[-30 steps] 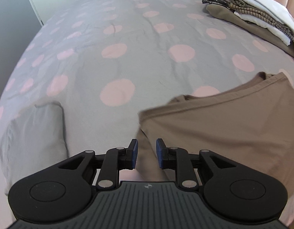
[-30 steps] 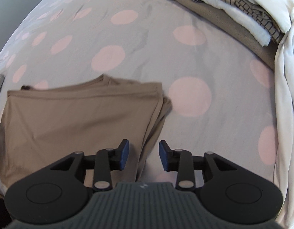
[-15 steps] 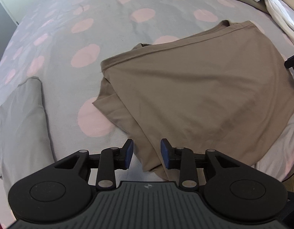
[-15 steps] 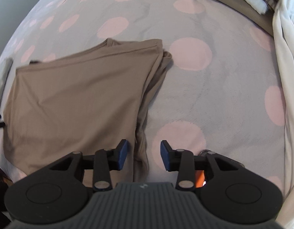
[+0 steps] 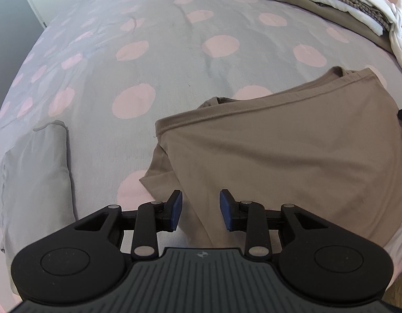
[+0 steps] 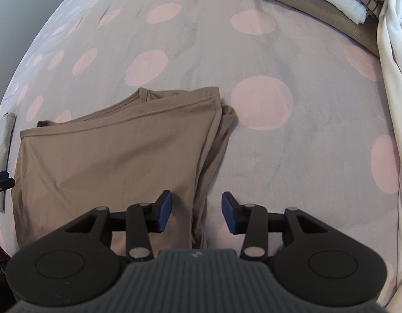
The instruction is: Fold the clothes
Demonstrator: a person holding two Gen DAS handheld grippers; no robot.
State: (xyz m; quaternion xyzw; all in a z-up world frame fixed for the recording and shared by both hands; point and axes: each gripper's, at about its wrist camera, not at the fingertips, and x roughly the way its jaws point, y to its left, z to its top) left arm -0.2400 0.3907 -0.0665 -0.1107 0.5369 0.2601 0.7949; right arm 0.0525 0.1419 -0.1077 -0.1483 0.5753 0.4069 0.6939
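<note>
Tan shirt [image 5: 292, 156] is laid flat on the bed [image 5: 175, 60], already folded at least once; hem seam runs across the far edge, sleeve layers are bunched along both side edges. Long axis is judged to run left-right between the two grippers, though fisheye distortion makes that uncertain.

Left gripper [image 5: 200, 207] is positioned at the shirt's near-left corner, fingers spread apart, nothing held; cloth lies below the gap. Right gripper [image 6: 196, 212] is positioned at the near-right edge, fingers likewise parted and empty, with the stacked side fold [image 6: 208, 172] directly under the gap. Contact with the fabric cannot be confirmed from either view.

Shirt extends forward and inward from both grippers, so each near corner is equally close to its own gripper. Next move is judged to be a two-corner pinch, then a carry toward the far hem.

Also seen: grey cloth [image 5: 31, 177] to the left, well apart; stack of folded clothes [image 5: 331, 2] at the far right; white sheet [image 6: 389, 78] along the right edge.
</note>
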